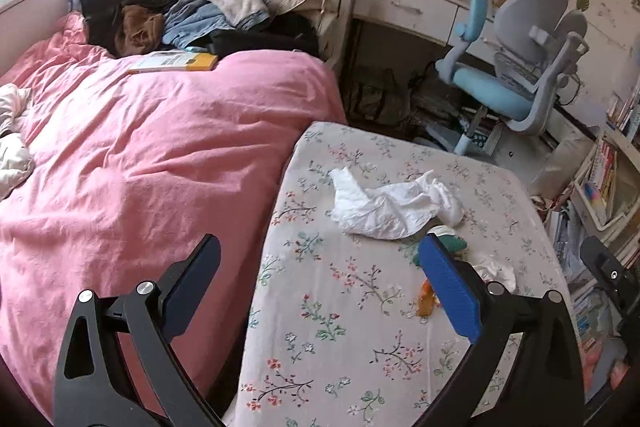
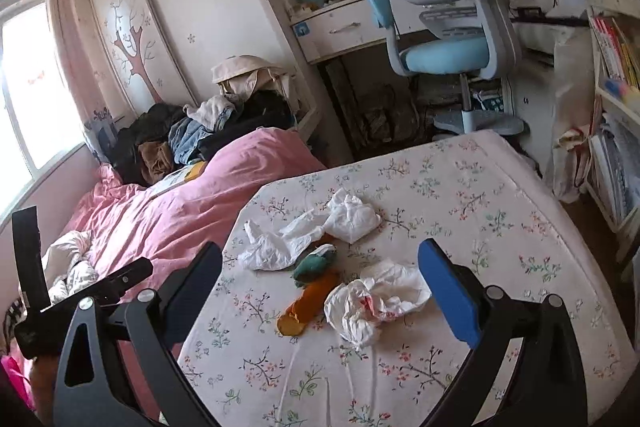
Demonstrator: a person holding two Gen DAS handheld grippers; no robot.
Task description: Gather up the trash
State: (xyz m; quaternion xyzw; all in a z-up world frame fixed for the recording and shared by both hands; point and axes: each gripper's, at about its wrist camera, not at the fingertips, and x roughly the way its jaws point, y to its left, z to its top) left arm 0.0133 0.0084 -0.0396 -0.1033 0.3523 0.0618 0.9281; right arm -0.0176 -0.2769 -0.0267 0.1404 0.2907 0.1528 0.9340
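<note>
Trash lies on a table with a floral cloth (image 2: 480, 195). A crumpled white wrapper (image 2: 304, 235) is farthest, then a green scrap (image 2: 314, 265), an orange piece (image 2: 308, 301) and a white tissue with red marks (image 2: 372, 301). My right gripper (image 2: 320, 246) hovers open over this pile, holding nothing. My left gripper (image 1: 320, 239) is open too, empty, above the table's left edge. In the left wrist view the white wrapper (image 1: 392, 207) lies ahead, with the green scrap (image 1: 452, 241), the orange piece (image 1: 426, 301) and the tissue (image 1: 496, 271) partly hidden behind the right finger.
A bed with a pink duvet (image 1: 140, 155) adjoins the table on the left, with a clothes pile (image 1: 180, 15) and a yellow book (image 1: 176, 61) on it. A blue chair (image 2: 440, 55) and a desk stand beyond. Bookshelves (image 2: 612, 67) line the right.
</note>
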